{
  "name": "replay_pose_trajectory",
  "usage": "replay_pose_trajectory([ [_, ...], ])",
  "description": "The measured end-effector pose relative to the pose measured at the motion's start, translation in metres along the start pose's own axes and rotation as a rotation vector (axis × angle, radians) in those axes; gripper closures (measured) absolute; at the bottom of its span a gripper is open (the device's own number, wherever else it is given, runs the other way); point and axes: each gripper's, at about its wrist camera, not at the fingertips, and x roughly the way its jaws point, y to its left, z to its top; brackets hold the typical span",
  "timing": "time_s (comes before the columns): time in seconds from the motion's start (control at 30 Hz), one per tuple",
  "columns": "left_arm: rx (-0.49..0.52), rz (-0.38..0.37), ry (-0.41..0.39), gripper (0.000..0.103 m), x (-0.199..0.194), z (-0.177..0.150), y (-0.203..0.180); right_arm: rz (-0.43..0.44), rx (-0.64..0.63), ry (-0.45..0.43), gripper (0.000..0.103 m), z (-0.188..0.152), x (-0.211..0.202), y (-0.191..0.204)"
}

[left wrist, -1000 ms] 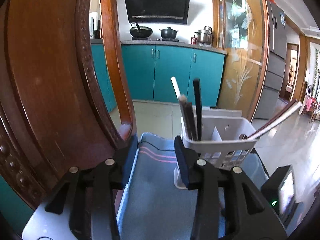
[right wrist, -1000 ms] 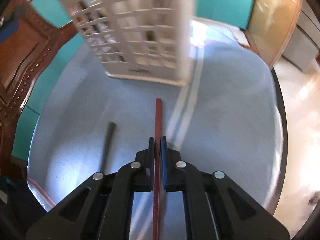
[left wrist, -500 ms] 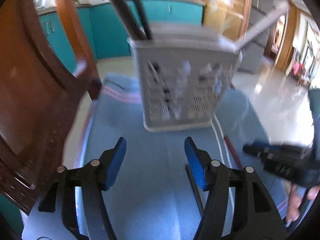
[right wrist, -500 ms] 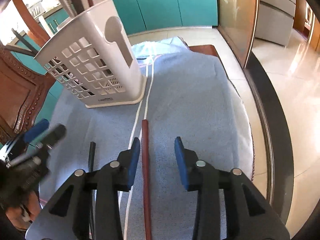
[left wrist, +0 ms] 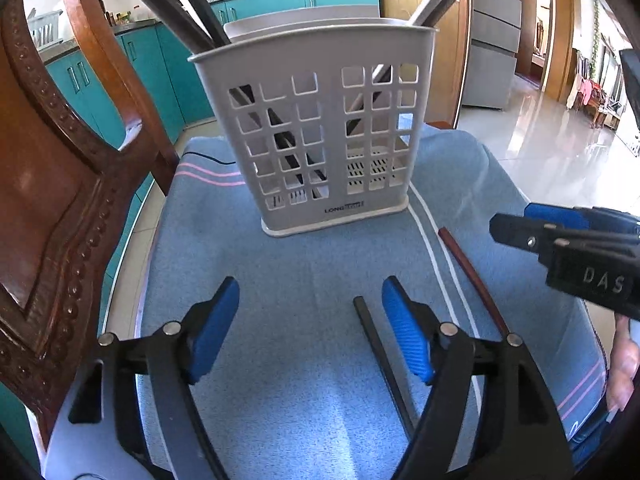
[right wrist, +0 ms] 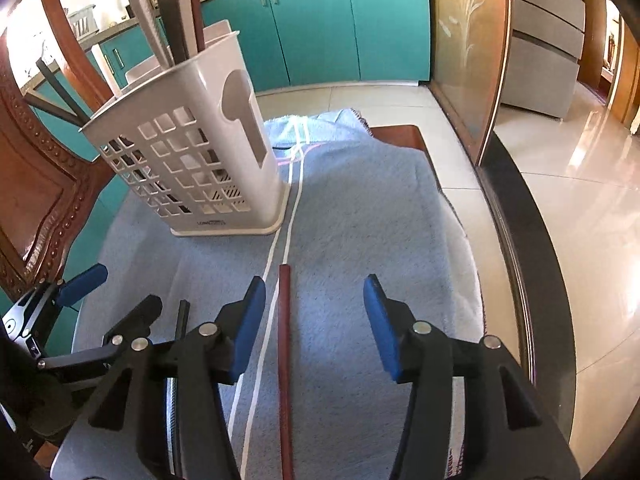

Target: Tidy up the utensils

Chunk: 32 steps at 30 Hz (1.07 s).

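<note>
Left wrist view first: nearest us, our left gripper [left wrist: 310, 326] hangs spread and empty over the pale blue towel [left wrist: 280, 264], with a thin black chopstick [left wrist: 382, 360] lying on the cloth just inside its finger at four o'clock. Our right gripper [right wrist: 314, 322] is likewise spread and holds nothing; a slim reddish-brown chopstick [right wrist: 285, 360] lies flat between its fingers, closer to the one at nine o'clock. Farther out, at twelve o'clock from the left gripper, stands the white perforated plastic utensil basket [left wrist: 320, 136], upright, with several long sticks already leaning inside. We judge the step in hand to be picking up the two loose chopsticks. Next, each gripper should settle lower, centre its stick, close on it, then lift and tip it into the basket's open top.
</note>
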Motion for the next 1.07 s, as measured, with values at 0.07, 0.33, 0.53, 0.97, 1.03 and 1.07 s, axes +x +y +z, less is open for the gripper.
replay_pose_trajectory([
  [0.07,0.001,0.0,0.005,0.027,0.002,0.0,0.0,-0.005,0.004,-0.006,0.045,0.001,0.0,-0.001],
  [0.33,-0.012,-0.013,0.058,0.021,0.016,-0.003,0.004,-0.037,-0.005,-0.018,0.038,0.001,-0.002,-0.001],
  [0.53,-0.003,-0.031,0.1,0.017,0.023,-0.011,0.0,-0.075,-0.021,-0.041,0.026,0.002,-0.004,0.0],
  [0.97,0.013,-0.069,0.163,0.008,0.035,-0.03,-0.01,-0.135,0.067,-0.192,0.004,0.002,-0.017,-0.014],
  [1.03,-0.017,-0.089,0.181,0.008,0.039,-0.032,-0.007,-0.139,0.095,-0.221,0.004,0.001,-0.018,-0.017],
  [1.07,-0.034,-0.101,0.19,0.008,0.04,-0.032,-0.004,-0.141,0.106,-0.23,0.004,0.001,-0.018,-0.019],
])
